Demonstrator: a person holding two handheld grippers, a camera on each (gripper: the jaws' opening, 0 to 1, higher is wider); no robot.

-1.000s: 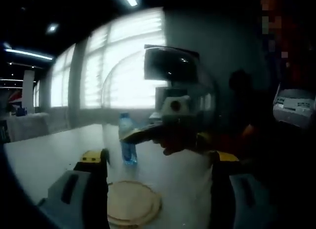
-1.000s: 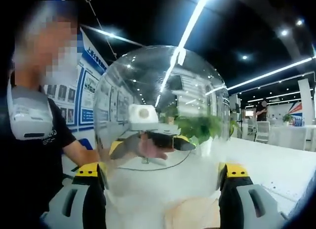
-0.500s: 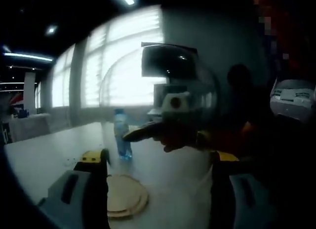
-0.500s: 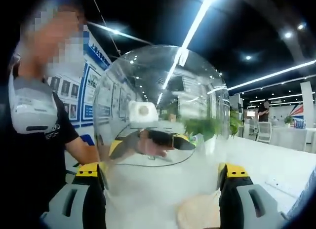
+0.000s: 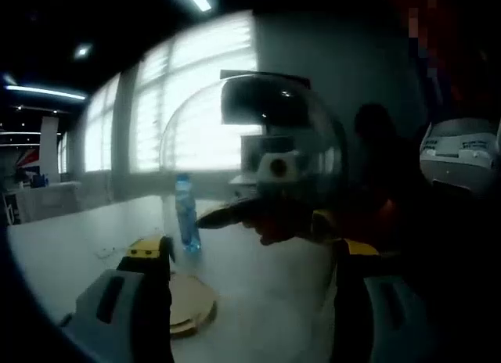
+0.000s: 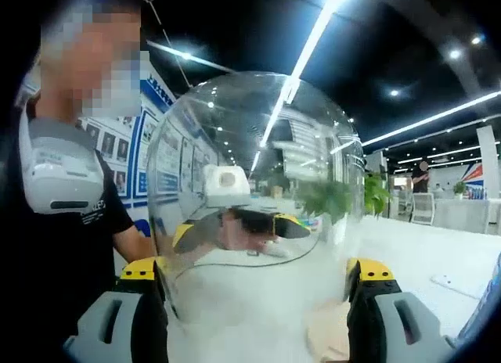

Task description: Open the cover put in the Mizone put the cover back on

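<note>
A clear dome cover (image 6: 258,167) hangs in the air above the white table, between the jaws of my right gripper (image 6: 254,273), which is shut on it. From the far side my left gripper (image 5: 250,257) also has the cover (image 5: 282,120) between its jaws. Through the glass, each view shows the other gripper. The Mizone bottle (image 5: 185,218), blue with a blue cap, stands upright on the table beyond the left jaw. The round wooden base (image 5: 190,304) lies bare on the table, low left in the left gripper view. It also lies low right as the base (image 6: 327,336) in the right gripper view.
A person in a black shirt (image 6: 55,246) stands close at the left of the right gripper view, an arm reaching toward the cover. White table surface (image 6: 438,261) stretches to the right. Bright windows (image 5: 188,105) lie beyond the table.
Both grippers have carried the cover sideways off the wooden base, which has slid toward the edge in both views. The bottle still stands upright.
</note>
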